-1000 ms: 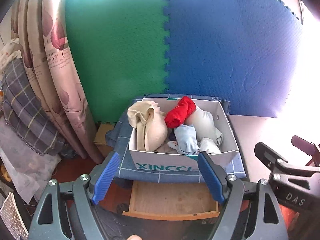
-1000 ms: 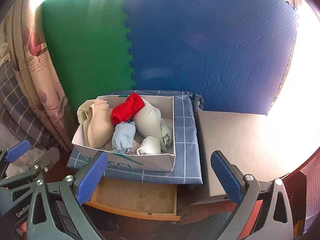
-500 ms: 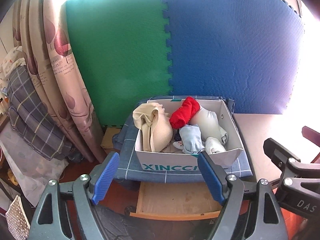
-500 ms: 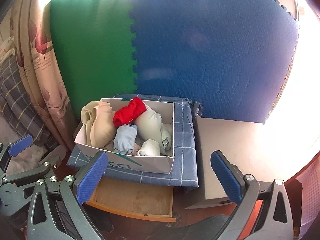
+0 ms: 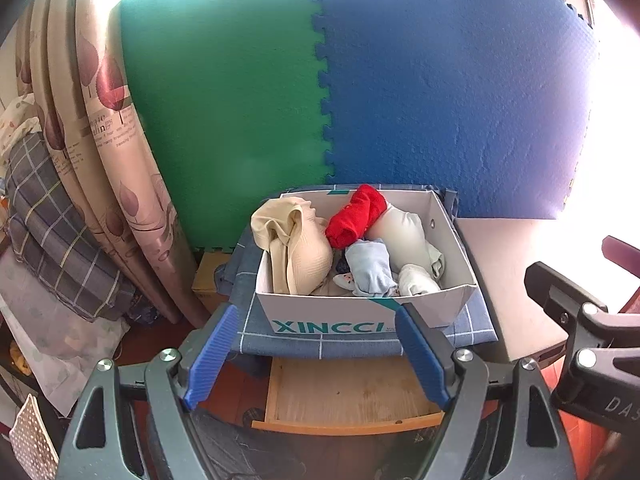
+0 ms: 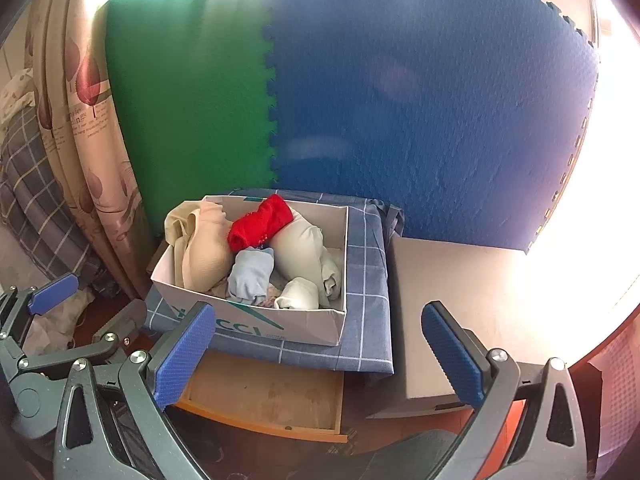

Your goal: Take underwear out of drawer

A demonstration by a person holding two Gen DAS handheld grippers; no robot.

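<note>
A white cardboard box (image 5: 362, 316) (image 6: 256, 326) sits on a blue checked cloth (image 5: 360, 344) (image 6: 364, 280) above a pulled-out wooden drawer (image 5: 348, 394) (image 6: 260, 394), whose bare bottom shows. In the box lie red underwear (image 5: 356, 216) (image 6: 260, 222), a beige bra (image 5: 296, 244) (image 6: 204, 244), a light blue rolled piece (image 5: 370, 266) (image 6: 250, 272) and pale grey-green pieces (image 5: 404, 232) (image 6: 304, 248). My left gripper (image 5: 316, 354) hangs open in front of the box and above the drawer. My right gripper (image 6: 318, 354) is open too, nothing between its fingers, near the box's right front corner.
Green and blue foam mats (image 5: 320, 80) cover the wall behind. A patterned curtain (image 5: 108, 160) and folded checked bedding (image 5: 48, 232) stand at the left. A pale cabinet top (image 6: 460, 300) lies right of the cloth. The right gripper's body (image 5: 580, 340) shows at the left wrist view's edge.
Both cameras have drawn back and up a little, so the box sits slightly further right and lower in view. Both grippers stay open; the clothes have not moved.
</note>
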